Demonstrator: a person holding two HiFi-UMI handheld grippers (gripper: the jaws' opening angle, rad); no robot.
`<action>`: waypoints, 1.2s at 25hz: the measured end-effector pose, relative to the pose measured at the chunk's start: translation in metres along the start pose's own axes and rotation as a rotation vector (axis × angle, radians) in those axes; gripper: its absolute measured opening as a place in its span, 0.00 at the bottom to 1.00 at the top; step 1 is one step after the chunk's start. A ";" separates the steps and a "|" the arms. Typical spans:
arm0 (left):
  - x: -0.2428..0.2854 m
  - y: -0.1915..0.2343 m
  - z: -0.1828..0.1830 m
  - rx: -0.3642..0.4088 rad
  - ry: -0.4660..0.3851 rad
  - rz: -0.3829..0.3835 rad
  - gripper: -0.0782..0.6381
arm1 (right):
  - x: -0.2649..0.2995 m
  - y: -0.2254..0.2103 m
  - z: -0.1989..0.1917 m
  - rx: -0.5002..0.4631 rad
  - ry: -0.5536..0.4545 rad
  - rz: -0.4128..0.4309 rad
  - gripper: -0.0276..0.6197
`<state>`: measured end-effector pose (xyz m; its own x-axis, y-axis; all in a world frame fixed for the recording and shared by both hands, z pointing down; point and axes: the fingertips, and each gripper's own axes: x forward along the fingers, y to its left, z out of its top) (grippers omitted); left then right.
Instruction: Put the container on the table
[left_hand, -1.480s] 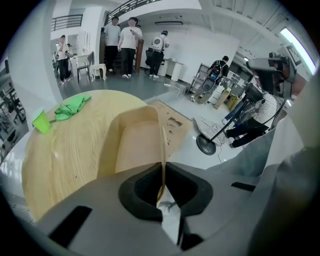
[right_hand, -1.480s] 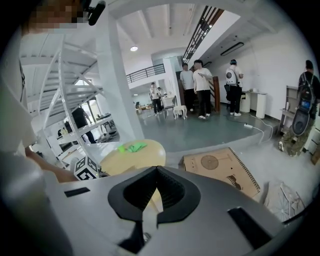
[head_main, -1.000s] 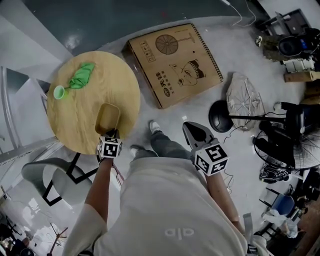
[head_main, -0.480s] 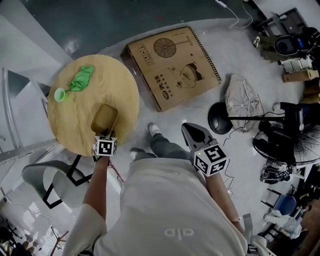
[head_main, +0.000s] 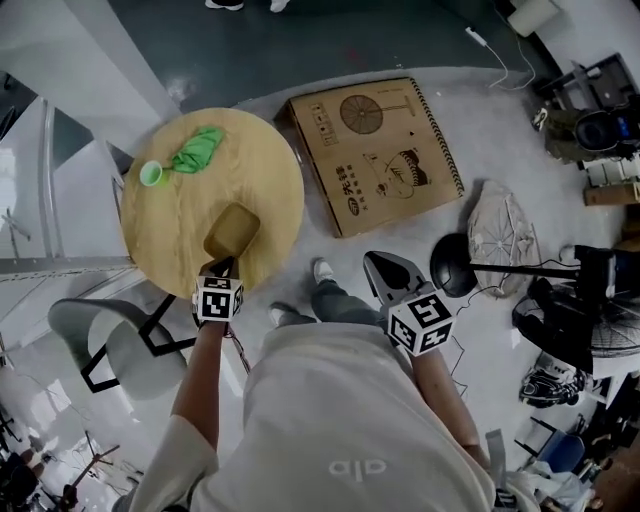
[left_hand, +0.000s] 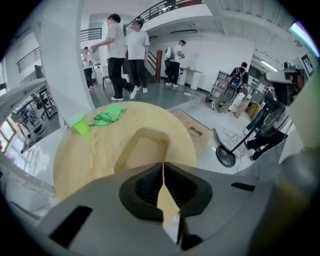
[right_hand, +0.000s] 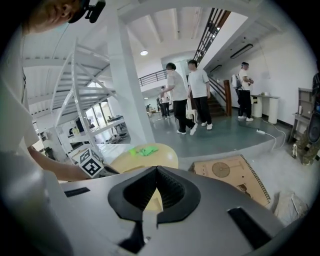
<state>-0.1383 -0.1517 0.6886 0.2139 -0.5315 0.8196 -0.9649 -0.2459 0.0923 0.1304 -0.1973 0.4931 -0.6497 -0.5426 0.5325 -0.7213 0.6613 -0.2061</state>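
Note:
A tan, open-topped container (head_main: 232, 230) lies on the round wooden table (head_main: 170, 225), near its front edge. My left gripper (head_main: 222, 266) hovers just behind the container's near end. Its jaws are closing and meet with nothing between them. In the left gripper view the container (left_hand: 142, 150) lies past the left gripper (left_hand: 163, 166), apart from it. My right gripper (head_main: 378, 262) hangs over the floor to the right of the table, shut and empty. The right gripper (right_hand: 156, 171) points toward the table (right_hand: 150, 156).
A green cup (head_main: 151, 174) and a green cloth (head_main: 200, 150) lie at the table's far side. A flat cardboard box (head_main: 380, 150), a fan grille (head_main: 500, 225) and a black fan base (head_main: 455, 263) lie on the floor. A grey chair (head_main: 110, 345) stands left. People walk beyond.
The container stays on the table while my left gripper has drawn off its near end and lifted a little. The head view has shifted. The right gripper has barely moved.

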 end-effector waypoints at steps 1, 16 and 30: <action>-0.011 0.001 0.004 -0.016 -0.024 0.007 0.14 | 0.005 0.005 0.003 -0.012 -0.001 0.026 0.08; -0.171 -0.014 0.050 -0.198 -0.364 0.082 0.13 | 0.062 0.109 0.049 -0.166 -0.008 0.365 0.08; -0.283 0.018 0.060 -0.285 -0.606 0.303 0.13 | 0.080 0.212 0.110 -0.281 -0.105 0.630 0.08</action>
<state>-0.2073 -0.0545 0.4244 -0.1015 -0.9178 0.3838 -0.9795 0.1596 0.1226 -0.1008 -0.1575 0.4017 -0.9539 -0.0493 0.2962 -0.1190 0.9677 -0.2222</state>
